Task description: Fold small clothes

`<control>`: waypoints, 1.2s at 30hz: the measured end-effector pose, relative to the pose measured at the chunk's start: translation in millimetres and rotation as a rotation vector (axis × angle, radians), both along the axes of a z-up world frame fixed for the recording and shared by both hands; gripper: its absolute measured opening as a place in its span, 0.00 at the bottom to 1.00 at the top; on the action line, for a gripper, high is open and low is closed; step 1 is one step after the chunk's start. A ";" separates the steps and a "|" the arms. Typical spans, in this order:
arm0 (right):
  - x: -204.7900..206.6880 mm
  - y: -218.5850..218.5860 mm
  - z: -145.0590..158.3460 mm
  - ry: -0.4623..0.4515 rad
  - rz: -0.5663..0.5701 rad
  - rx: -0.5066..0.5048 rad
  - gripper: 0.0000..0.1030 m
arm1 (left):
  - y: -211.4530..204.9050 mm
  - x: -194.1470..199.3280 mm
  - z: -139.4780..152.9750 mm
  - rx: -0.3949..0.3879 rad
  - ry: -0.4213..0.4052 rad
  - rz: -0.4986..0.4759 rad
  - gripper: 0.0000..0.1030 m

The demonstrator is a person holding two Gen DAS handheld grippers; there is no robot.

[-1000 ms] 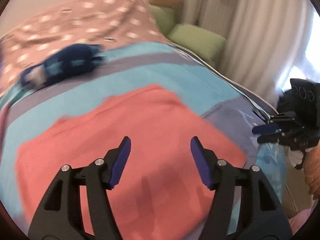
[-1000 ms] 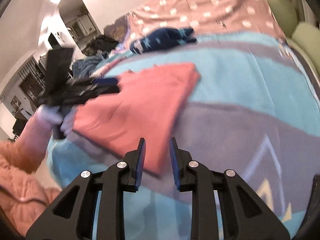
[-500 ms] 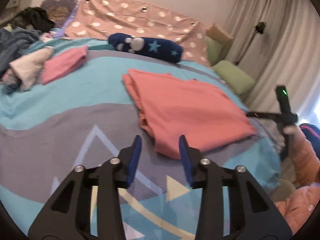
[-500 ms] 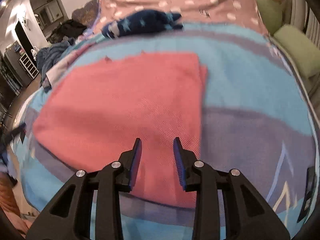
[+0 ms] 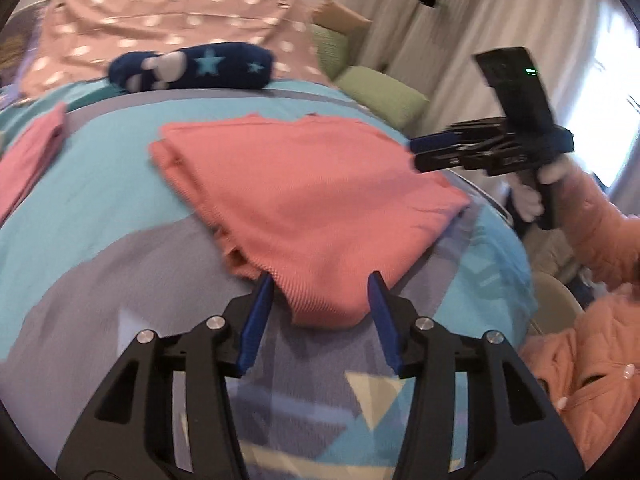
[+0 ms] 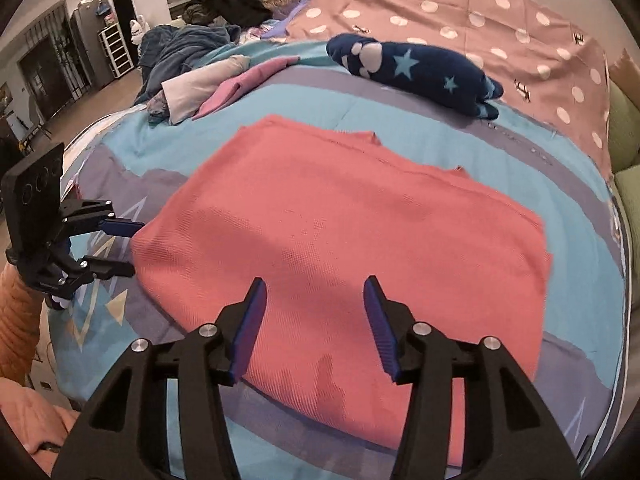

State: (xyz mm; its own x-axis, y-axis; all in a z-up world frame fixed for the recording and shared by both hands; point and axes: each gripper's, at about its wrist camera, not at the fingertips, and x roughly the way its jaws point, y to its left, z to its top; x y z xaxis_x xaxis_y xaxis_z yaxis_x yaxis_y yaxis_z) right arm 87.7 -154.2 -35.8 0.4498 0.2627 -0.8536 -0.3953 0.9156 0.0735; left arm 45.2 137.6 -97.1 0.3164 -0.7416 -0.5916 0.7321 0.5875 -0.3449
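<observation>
Your folded coral cloth (image 6: 340, 240) lies flat mid-bed, long axis running across from your left tool (image 5: 320, 312) to your right tool (image 6: 312, 320). Both tools have just been opening; jaws released, a cloth corner between the left pads, untouched. Bed cover (image 6: 420, 112): blue and grey. Navy star bundle (image 6: 420, 72) behind; curtains (image 5: 460, 40) beyond.

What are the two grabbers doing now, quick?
Left gripper: open, holding nothing, at the red cloth's corner.
Right gripper: open, empty, over the cloth.
</observation>
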 end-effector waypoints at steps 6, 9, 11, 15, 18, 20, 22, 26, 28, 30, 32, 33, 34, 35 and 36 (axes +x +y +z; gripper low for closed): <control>9.8 -1.0 -16.9 0.064 -0.064 0.002 0.50 | -20.1 -3.7 13.5 -0.072 -0.021 -0.181 0.56; 11.4 1.8 -20.9 0.078 -0.066 -0.010 0.50 | -27.3 -3.5 1.0 0.011 -0.017 -0.189 0.57; 11.9 3.4 -20.8 0.077 -0.065 -0.006 0.50 | -25.0 3.7 -12.1 0.052 0.026 -0.159 0.57; 14.8 8.7 -21.6 0.077 -0.053 0.008 0.51 | -16.1 12.0 -13.7 -0.010 0.084 -0.147 0.57; 17.3 15.5 -22.5 0.078 -0.036 0.010 0.51 | -18.1 13.8 -18.9 -0.063 0.185 -0.232 0.56; 16.7 19.1 -21.0 0.076 -0.023 0.012 0.51 | -19.3 12.7 -21.7 -0.043 0.221 -0.263 0.56; 15.4 23.0 -16.9 0.065 -0.001 0.014 0.51 | -12.1 12.9 -18.6 -0.034 0.242 -0.271 0.56; 30.1 35.4 -8.9 0.049 0.014 0.038 0.51 | 5.8 14.5 -20.8 -0.060 0.305 -0.240 0.56; 47.0 52.7 -5.4 0.028 0.021 0.052 0.51 | 10.0 12.0 -23.3 -0.077 0.311 -0.224 0.56; 64.0 75.9 -5.0 -0.003 0.047 0.035 0.51 | 12.1 9.7 -27.5 -0.094 0.312 -0.205 0.56; 81.3 98.6 -8.6 0.003 0.067 0.033 0.51 | 14.6 8.8 -30.6 -0.123 0.322 -0.186 0.56; 91.9 112.9 -12.6 0.020 0.077 0.037 0.51 | 17.6 8.7 -32.4 -0.145 0.331 -0.172 0.56; 102.2 127.8 -17.5 0.035 0.085 0.026 0.51 | 19.2 8.6 -33.6 -0.160 0.339 -0.160 0.56; 108.7 138.5 -20.6 0.036 0.087 0.007 0.51 | 20.5 8.4 -35.0 -0.172 0.346 -0.147 0.56; 118.4 155.2 -25.9 0.030 0.088 -0.041 0.51 | 21.1 6.1 -35.5 -0.176 0.348 -0.133 0.56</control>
